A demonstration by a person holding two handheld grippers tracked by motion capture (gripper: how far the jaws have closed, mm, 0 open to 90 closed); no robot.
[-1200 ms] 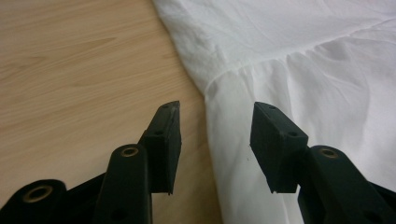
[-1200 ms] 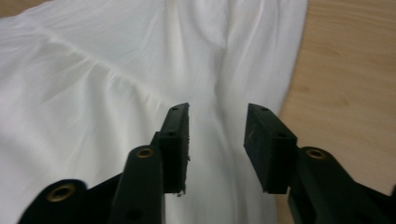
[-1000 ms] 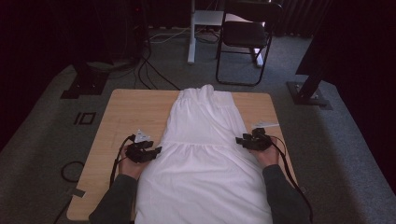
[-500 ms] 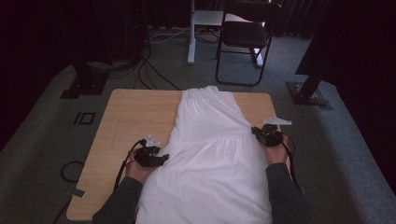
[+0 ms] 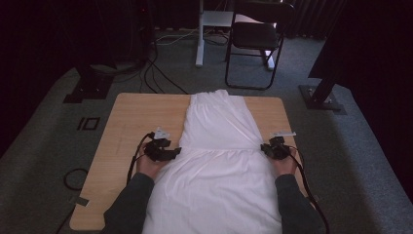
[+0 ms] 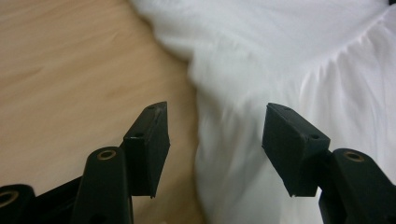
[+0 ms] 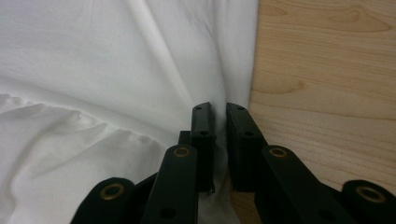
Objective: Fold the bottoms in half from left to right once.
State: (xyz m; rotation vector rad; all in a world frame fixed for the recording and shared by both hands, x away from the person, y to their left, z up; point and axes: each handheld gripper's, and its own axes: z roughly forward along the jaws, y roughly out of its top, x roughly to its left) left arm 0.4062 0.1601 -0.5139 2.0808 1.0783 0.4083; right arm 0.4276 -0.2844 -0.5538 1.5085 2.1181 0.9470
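Observation:
A white garment (image 5: 219,165) lies lengthwise on the wooden table (image 5: 136,117), narrow at the far end and wide toward me, with a gathered seam across its middle. My left gripper (image 5: 174,153) sits at the garment's left edge by that seam. Its jaws have just been opening and stand open (image 6: 217,112) over the cloth edge (image 6: 289,56) without pressing it. My right gripper (image 5: 268,147) is at the right edge of the garment. Its jaws (image 7: 219,109) closed and have eased a little, and they still pinch the white cloth (image 7: 93,70) beside the bare wood (image 7: 327,70).
Beyond the table a dark folding chair (image 5: 253,34) and a white desk leg (image 5: 199,34) stand on grey carpet. Black stand bases (image 5: 92,85) (image 5: 321,97) flank the table's far corners, with cables across the floor. Bare wood runs along both sides of the garment.
The left gripper has shifted a little away from me along the garment's edge and its jaws have widened. The right gripper has come back inward and down onto the garment's right edge.

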